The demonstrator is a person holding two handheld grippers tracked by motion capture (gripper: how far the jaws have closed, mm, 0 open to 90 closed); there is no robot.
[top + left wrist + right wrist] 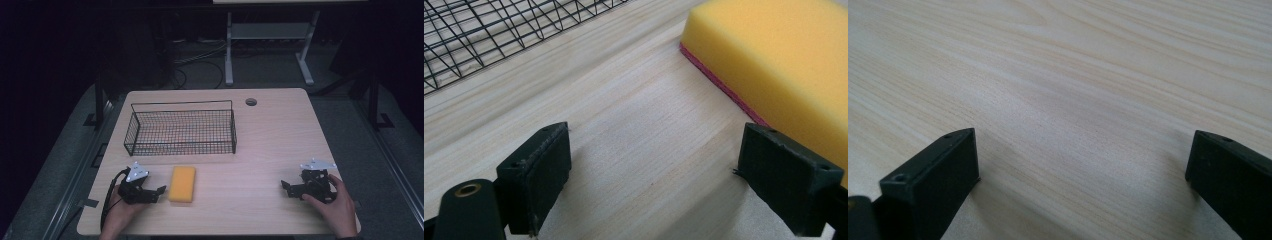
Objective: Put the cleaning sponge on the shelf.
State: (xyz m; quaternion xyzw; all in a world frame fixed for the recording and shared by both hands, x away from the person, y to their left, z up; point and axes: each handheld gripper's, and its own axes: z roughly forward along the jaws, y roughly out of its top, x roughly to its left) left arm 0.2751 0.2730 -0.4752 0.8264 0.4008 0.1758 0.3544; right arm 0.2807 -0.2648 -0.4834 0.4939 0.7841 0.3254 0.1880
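A yellow sponge (182,183) with a thin red layer along its underside lies flat on a pale wooden table (260,145), near the front edge and left of centre. Just to its left sits the left claw (159,191), held low over the table by the person's left hand (120,207), its tips pointing toward the sponge. In the left gripper view the two black jaws stand wide apart with bare wood between them, gripping nothing; the sponge (774,65) lies ahead and to the right, its near edge very close to the right-hand jaw, though contact is hard to judge from this angle. Behind the sponge, farther back on the table, stands a black wire basket (181,128), rectangular and open-topped. Well apart, near the front right of the table, the right hand (335,202) holds the right claw (285,187), pointing left. In the right gripper view its jaws are spread wide over plain wood, holding nothing. Beyond the table, the dark floor carries cables (200,65) and a white stand's legs (229,50).
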